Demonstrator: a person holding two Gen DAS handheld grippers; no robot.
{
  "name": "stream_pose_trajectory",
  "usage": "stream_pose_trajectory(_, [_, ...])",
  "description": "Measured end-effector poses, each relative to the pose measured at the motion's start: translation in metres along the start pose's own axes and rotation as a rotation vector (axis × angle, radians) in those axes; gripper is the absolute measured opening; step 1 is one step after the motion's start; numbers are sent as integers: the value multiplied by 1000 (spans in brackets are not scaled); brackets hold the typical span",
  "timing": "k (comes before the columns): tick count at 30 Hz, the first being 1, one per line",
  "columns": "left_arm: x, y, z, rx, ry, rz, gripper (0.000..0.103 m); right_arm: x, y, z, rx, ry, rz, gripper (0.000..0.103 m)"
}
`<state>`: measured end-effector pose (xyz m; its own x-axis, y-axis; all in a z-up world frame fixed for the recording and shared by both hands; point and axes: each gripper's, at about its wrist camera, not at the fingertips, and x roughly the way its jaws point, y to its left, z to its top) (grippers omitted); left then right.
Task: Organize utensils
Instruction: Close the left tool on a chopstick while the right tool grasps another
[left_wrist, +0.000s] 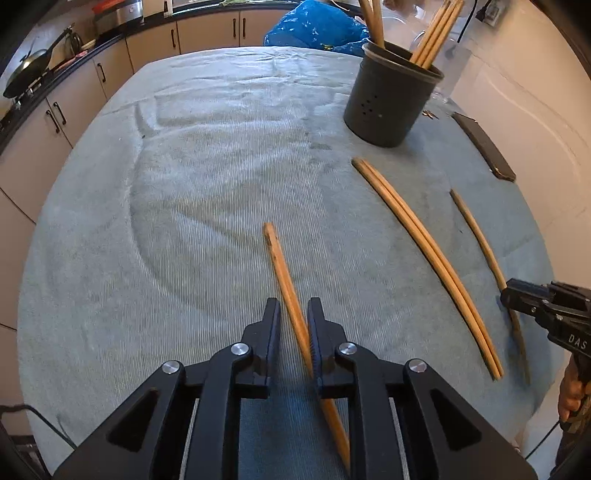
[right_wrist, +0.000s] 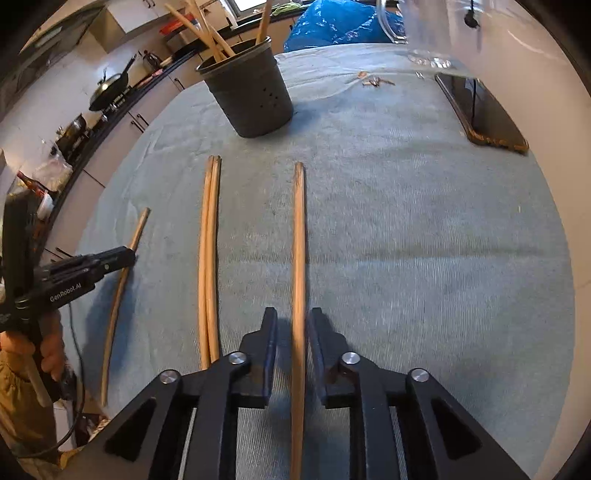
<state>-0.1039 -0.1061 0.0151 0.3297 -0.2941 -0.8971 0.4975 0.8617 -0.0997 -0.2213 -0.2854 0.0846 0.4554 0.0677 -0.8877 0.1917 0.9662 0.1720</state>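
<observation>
Left claw (left_wrist: 293, 314) straddles a chopstick (left_wrist: 275, 251) lying on the bench (left_wrist: 184, 184), jaws apart; right claw (right_wrist: 291, 325) likewise brackets another chopstick (right_wrist: 298, 221). The holder (right_wrist: 251, 99) stands ahead. Closing off-centre could roll either stick away.

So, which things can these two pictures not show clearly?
- Left wrist view: the near end of the chopstick between the left tongs, covered by their body.
- Both views: the tops of the chopsticks in the holder, cut off by the upper edge.
- Right wrist view: small items near the phone, too small.
</observation>
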Motion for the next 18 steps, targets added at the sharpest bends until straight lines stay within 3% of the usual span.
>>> stream_pose_trajectory(10, [16,3,33,0,44,-8,15,32,9,61,-68,68,-139,28])
stream_pose_trajectory(18, [30,1,55,20,48,11,15,49,33,88,-142,150,-234,29])
